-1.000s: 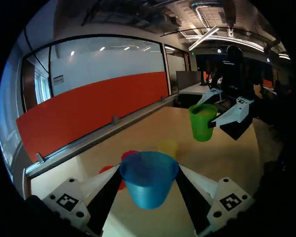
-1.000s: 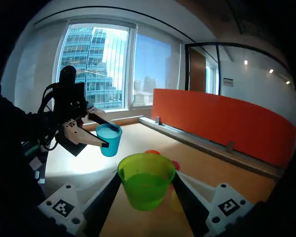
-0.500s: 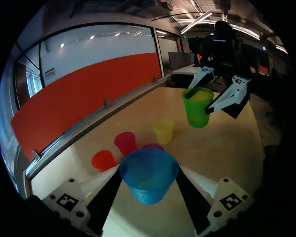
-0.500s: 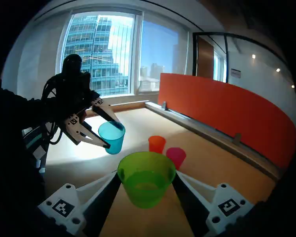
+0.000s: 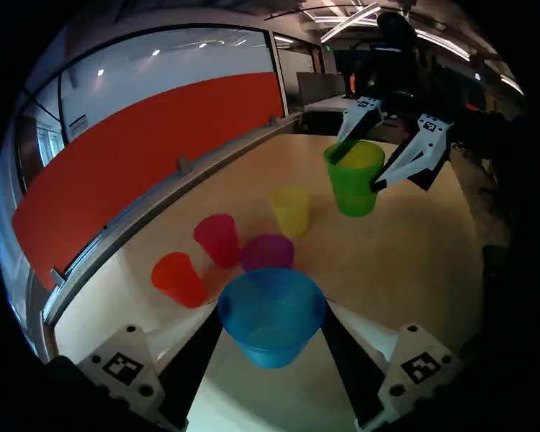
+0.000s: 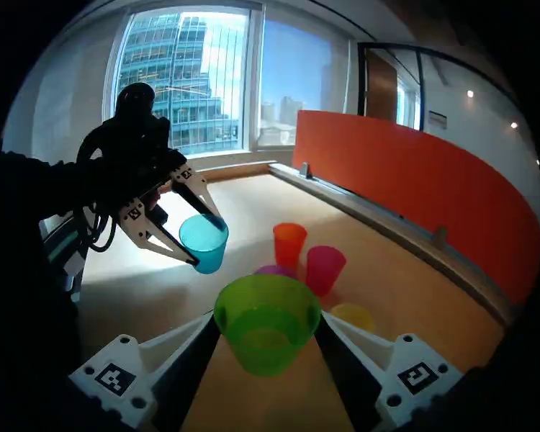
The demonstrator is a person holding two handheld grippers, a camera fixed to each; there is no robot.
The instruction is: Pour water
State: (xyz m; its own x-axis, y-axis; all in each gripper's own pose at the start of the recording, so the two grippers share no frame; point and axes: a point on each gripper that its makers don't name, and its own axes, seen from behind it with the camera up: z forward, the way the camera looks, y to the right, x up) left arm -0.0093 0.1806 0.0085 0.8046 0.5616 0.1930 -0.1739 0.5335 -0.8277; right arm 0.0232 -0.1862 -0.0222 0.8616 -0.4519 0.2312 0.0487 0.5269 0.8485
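**Two cups held above the worktop**

Left gripper view: the left hand-held gripper (image 5: 271, 313) pinched a blue cup (image 5: 271, 327) upright between both fingers at 6 o'clock. Just beyond it on the worktop (image 5: 414, 245) stood a purple cup (image 5: 267, 252), with an orange cup (image 5: 178, 279) and a pink cup (image 5: 218, 240) toward 10 o'clock and a yellow cup (image 5: 291, 210) at 12. Toward 1 o'clock the right hand-held gripper (image 5: 356, 169) clamped a green cup (image 5: 353, 180), clear of the worktop.

Right gripper view: the green cup (image 6: 266, 335) sat gripped at 6 o'clock. At 10 o'clock the left hand-held gripper (image 6: 205, 241) carried the blue cup (image 6: 204, 243), tilted slightly. Whether either cup held water could not be told.
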